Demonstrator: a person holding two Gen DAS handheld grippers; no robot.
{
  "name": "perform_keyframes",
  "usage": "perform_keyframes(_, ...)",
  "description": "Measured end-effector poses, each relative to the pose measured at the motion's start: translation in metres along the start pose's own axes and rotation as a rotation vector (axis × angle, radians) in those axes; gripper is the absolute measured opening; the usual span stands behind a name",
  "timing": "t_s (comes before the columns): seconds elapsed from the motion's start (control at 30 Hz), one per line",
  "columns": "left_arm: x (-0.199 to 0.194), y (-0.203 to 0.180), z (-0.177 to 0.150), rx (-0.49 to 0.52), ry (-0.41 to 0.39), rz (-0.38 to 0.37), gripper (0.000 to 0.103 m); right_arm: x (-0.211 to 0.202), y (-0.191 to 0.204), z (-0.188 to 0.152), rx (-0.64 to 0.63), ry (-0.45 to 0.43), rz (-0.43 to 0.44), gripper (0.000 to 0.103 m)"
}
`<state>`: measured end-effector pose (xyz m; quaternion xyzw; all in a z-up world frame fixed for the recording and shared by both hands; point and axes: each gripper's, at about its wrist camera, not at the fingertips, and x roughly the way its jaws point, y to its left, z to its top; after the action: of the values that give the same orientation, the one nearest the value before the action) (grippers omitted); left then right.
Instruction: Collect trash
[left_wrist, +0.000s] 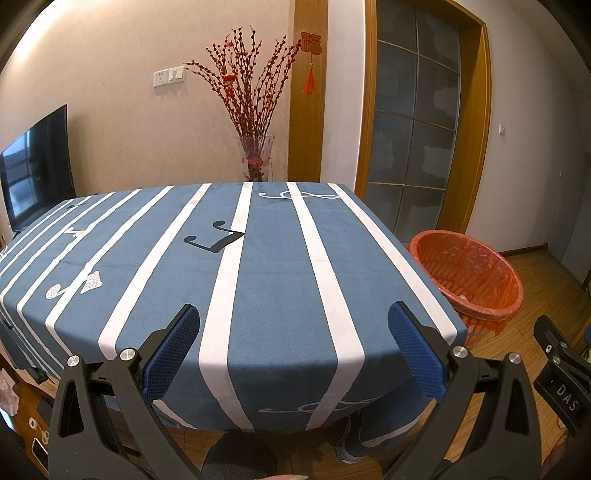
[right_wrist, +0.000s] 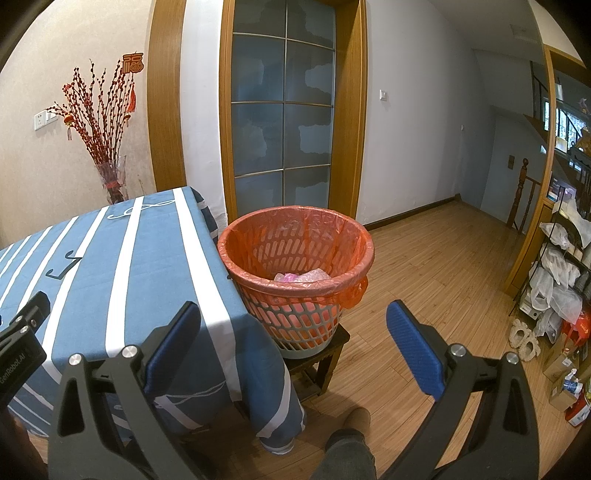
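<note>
Late stage of trash collection. Left gripper (left_wrist: 293, 354) and right gripper (right_wrist: 293, 350), both spread wide with nothing between their blue pads, hover at the near edge of the table (left_wrist: 273, 280). No loose litter shows on its striped cloth, so the surface appears finished, though floor areas out of view may remain. The waste basket (right_wrist: 295, 254), lined with a red bag, stands on a small stool (right_wrist: 325, 354) beside the table corner and holds crumpled pink and clear plastic scraps (right_wrist: 301, 276)

The left gripper (left_wrist: 293, 347) hung spread wide over the striped table (left_wrist: 280, 280) — the orange-lined basket (left_wrist: 469, 277) stood beside it.
</note>
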<state>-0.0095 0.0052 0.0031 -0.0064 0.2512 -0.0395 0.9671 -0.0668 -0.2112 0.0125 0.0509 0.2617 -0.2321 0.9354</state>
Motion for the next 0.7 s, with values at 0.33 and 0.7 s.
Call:
perform_keyframes(0.33, -0.0002, -0.0001, 0.0004, 0.001, 0.0, 0.0, 0.1, 0.0, 0.0003, -0.0001, 0.0, 0.001, 0.0, 0.098)
perform_keyframes(0.7, 0.0002, -0.0005, -0.001, 0.002, 0.001, 0.0, 0.1, -0.0002, 0.0011, -0.0003, 0.0, 0.001, 0.0, 0.098)
